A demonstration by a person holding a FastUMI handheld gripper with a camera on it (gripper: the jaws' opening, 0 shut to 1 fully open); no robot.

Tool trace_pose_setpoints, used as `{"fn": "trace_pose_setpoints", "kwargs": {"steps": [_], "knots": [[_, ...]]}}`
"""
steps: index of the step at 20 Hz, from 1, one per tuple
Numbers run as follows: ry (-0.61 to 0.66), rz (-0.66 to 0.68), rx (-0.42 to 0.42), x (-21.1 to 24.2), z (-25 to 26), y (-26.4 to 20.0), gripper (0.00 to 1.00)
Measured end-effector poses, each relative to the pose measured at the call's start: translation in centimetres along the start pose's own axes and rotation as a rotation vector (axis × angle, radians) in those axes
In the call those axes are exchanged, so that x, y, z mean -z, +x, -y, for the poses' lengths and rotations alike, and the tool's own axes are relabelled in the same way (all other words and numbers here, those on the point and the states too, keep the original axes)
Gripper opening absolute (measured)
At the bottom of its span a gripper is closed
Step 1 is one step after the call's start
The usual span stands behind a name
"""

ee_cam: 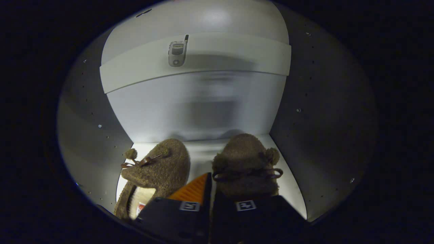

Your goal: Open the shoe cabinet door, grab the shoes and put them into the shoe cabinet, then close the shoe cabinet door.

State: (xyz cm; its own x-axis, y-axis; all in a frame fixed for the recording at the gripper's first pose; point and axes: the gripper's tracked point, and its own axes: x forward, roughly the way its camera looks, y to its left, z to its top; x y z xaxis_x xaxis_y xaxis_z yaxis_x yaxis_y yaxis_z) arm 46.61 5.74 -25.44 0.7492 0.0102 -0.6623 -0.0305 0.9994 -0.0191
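1. Location: the camera looks into the shoe cabinet (318,112), a pale compartment with a back panel, two side walls drilled with rows of small holes, and a light floor.

2. Hand-held gripper (210,181): its two fingers sit close together with a very thin gap between them. The right finger lies against the heel area of the right slipper. Whether both fingers press on that slipper cannot be told, because the contact point is hidden behind the fingers and the tips are dim.

3. Left slipper (159,169): a brown fuzzy slipper resting on the cabinet floor, just ahead and to the left of the fingers. Its toe points toward the back panel and it is angled slightly. A small pom-pom and a thin brown bow sit on its upper. The pale lining and a small tag show at its opening, beside the left finger.

4. Right slipper (245,159): a matching brown fuzzy slipper on the cabinet floor, directly ahead of the right finger, toe toward the back panel. A pom-pom shows on its right side and a dark strap loop crosses its upper.

5. Spacing: the two slippers stand side by side with a strip of bare floor between them.

6. Shelf (237,57): a pale shelf spans the cabinet above the slippers. A small silver flip phone (177,52) lies on it, left of centre, well apart from the slippers.
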Motion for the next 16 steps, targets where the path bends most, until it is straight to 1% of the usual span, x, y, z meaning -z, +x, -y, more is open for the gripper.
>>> {"fn": "trace_pose_setpoints", "kwargs": {"steps": [4,6,7,8,9,10,12,14,16], "knots": [[0.004,0.032,0.013,0.2,0.1,-3.1,0.73],[0.025,0.076,0.01,0.0,0.0,-5.9,0.78],[0.029,0.102,0.004,-0.1,-0.1,-7.5,0.79],[0.025,0.133,-0.006,-0.3,-0.3,-9.3,0.83],[0.017,0.169,-0.013,-0.6,-0.6,-11.3,0.88],[0.006,0.208,-0.034,-0.7,-1.0,-13.5,0.96],[-0.015,0.292,-0.057,-0.5,-1.7,-18.0,0.99],[-0.026,0.354,-0.082,0.3,-2.1,-22.8,0.99],[-0.024,0.404,-0.124,1.5,-2.4,-27.6,0.99]]}}
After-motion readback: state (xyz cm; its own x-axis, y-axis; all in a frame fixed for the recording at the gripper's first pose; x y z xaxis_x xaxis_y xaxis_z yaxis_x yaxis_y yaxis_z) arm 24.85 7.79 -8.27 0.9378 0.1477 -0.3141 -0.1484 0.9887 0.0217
